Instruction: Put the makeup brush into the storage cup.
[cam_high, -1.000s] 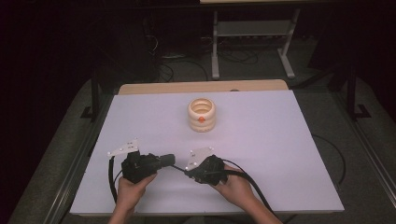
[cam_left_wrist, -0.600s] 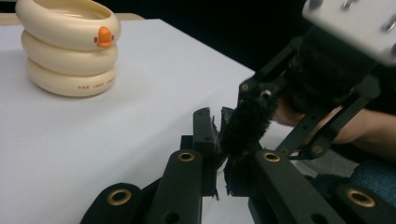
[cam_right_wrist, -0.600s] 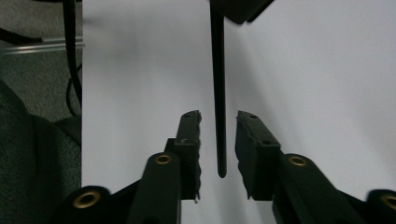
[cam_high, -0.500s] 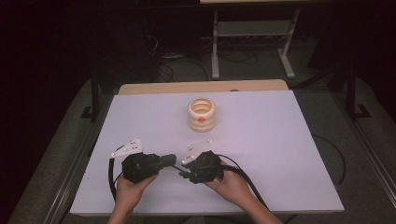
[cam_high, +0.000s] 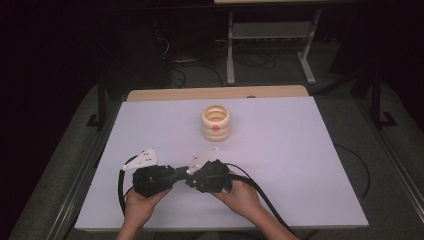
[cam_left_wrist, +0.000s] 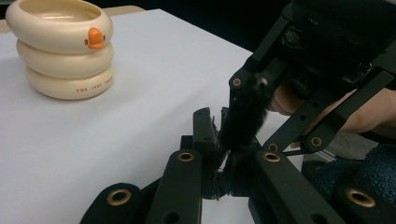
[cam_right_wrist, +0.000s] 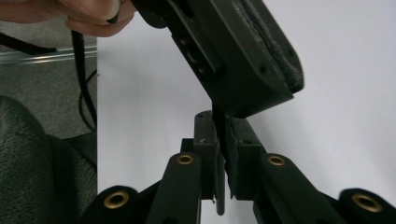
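Note:
A cream cup (cam_high: 216, 122) shaped like three stacked rings, with an orange mark on its front, stands upright at the middle back of the white table (cam_high: 300, 160). It also stands at the upper left of the left gripper view as the cup (cam_left_wrist: 63, 46). Near the front edge a person holds both grippers nose to nose. My left gripper (cam_high: 179, 175) and right gripper (cam_high: 188, 178) meet at their tips. The left gripper (cam_left_wrist: 218, 140) has its jaws together against the other's fuzzy black pad. The right gripper (cam_right_wrist: 223, 135) is shut, with the left one's broad jaw just above it.
A tan board edge (cam_high: 215, 93) runs along the table's back. Behind it, on the dark floor, are a metal stand (cam_high: 270, 30) and loose cables (cam_high: 180, 75). Each gripper's black cable (cam_high: 260, 192) loops over the table front. Dark grey matting flanks the table.
The two grippers have come together over the last second: the gap between their tips has closed and they now touch. The cup has not moved.

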